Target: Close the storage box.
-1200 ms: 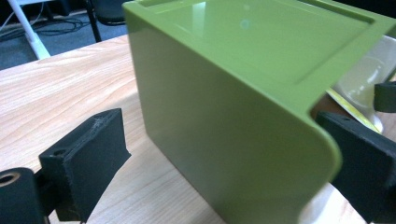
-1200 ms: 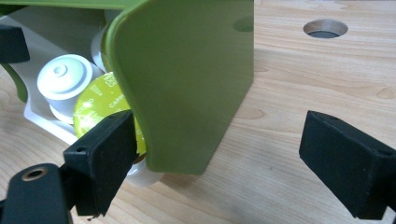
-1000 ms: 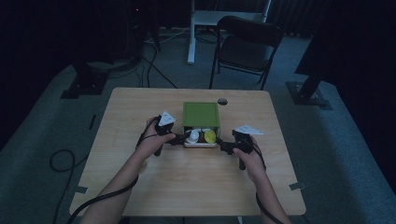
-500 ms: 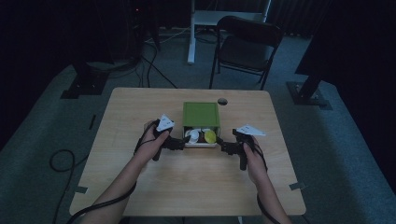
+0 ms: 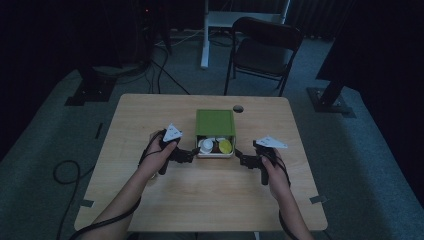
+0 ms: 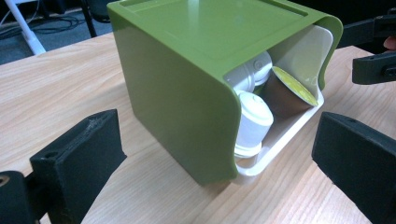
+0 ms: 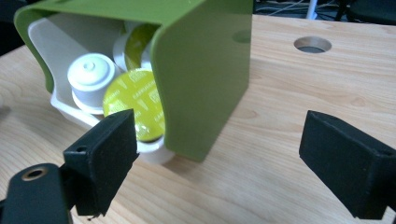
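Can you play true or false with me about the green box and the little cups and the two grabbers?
1. The green box stands on the wooden table. True.
2. The box is shut tight with nothing showing inside. False: its front is open and a white tray of little cups sticks out.
3. One cup has a yellow-green foil top. True.
4. The left gripper squeezes a white cup. False: its jaws stand wide open, and they have just been opening, with nothing pressed between them.
5. The right gripper is open too. True.
6. A red chair stands behind the table. False: the chair is black.
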Action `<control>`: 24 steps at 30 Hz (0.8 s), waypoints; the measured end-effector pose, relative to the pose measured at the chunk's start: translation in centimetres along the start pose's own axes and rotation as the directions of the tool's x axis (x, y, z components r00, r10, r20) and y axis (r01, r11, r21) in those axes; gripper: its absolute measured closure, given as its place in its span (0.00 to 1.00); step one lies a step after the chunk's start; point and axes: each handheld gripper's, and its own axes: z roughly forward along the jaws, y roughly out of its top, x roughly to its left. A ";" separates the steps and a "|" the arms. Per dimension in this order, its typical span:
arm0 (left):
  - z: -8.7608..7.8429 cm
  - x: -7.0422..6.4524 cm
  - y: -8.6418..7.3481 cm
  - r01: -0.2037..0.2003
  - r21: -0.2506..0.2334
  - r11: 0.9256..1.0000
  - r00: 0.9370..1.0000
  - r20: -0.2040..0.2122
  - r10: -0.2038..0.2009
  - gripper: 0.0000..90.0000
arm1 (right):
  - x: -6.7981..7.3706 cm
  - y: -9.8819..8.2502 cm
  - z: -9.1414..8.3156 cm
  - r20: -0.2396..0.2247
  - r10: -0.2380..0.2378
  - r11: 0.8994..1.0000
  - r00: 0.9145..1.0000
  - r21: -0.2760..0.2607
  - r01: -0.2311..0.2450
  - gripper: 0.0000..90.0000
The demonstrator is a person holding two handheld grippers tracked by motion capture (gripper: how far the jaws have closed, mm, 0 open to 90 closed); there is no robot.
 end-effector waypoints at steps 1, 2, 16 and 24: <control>-0.2 0.0 0.0 0.003 0.001 1.000 1.000 0.001 -0.003 0.02 | 0.0 -0.1 -0.1 0.003 -0.008 1.000 1.000 0.000 0.008 0.12; -0.2 0.0 0.0 0.003 0.001 1.000 1.000 0.001 -0.003 0.02 | 0.0 -0.1 -0.1 0.003 -0.008 1.000 1.000 0.000 0.008 0.12; -2.9 0.4 -0.9 0.000 0.007 1.000 1.000 -0.020 0.000 0.02 | -0.8 -1.2 -2.4 0.039 -0.007 1.000 0.999 0.004 0.007 0.12; -4.4 0.9 -1.5 -0.001 -0.008 1.000 0.999 -0.043 0.001 0.02 | -1.8 -2.2 -4.0 0.082 0.009 1.000 0.997 0.008 -0.009 0.12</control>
